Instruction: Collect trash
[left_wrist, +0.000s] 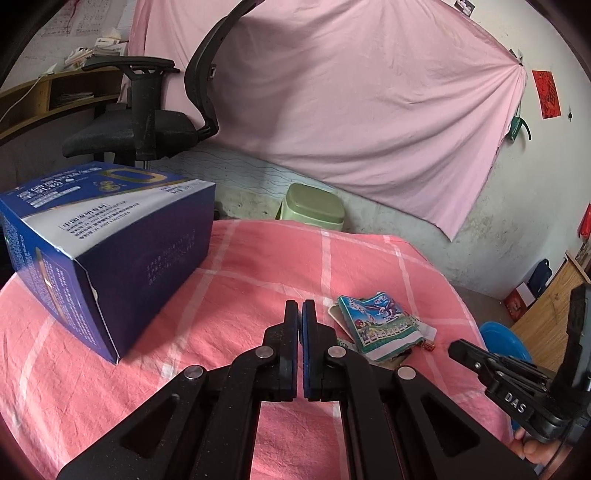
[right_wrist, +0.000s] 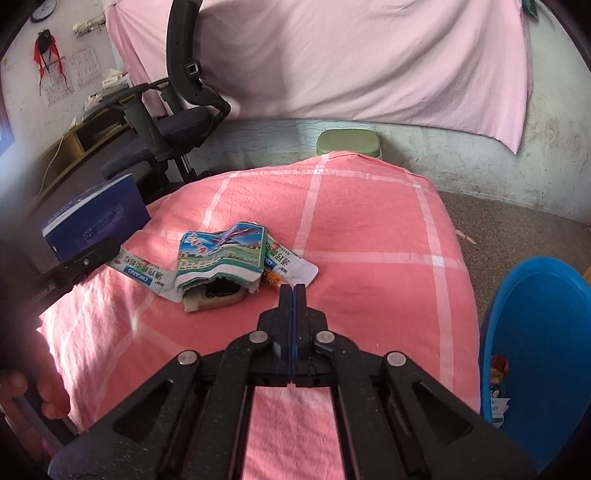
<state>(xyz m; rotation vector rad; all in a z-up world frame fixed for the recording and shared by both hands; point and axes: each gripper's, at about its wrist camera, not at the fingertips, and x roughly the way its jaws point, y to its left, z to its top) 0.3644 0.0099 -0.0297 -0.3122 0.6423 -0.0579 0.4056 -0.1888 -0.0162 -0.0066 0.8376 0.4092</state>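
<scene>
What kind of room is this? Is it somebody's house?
Probably a lived-in room at home, maybe a bedroom or study. A black office chair stands by a wooden desk, a pink sheet hangs on the wall, and a pink checked cloth covers the table.

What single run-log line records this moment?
left gripper: shut, empty | right gripper: shut, empty | wrapper pile: on pink cloth | blue bin: holds some trash

Setting: a lived-in room of a home, doubling as a study. Evidence: pink sheet (left_wrist: 351, 110) hung across a stained plaster wall, black office chair (left_wrist: 147, 118), wooden desk with papers (left_wrist: 55, 92), checked pink cloth (right_wrist: 351, 229) over a table, green plastic stool (left_wrist: 314, 206), bare concrete floor (right_wrist: 517, 229).
</scene>
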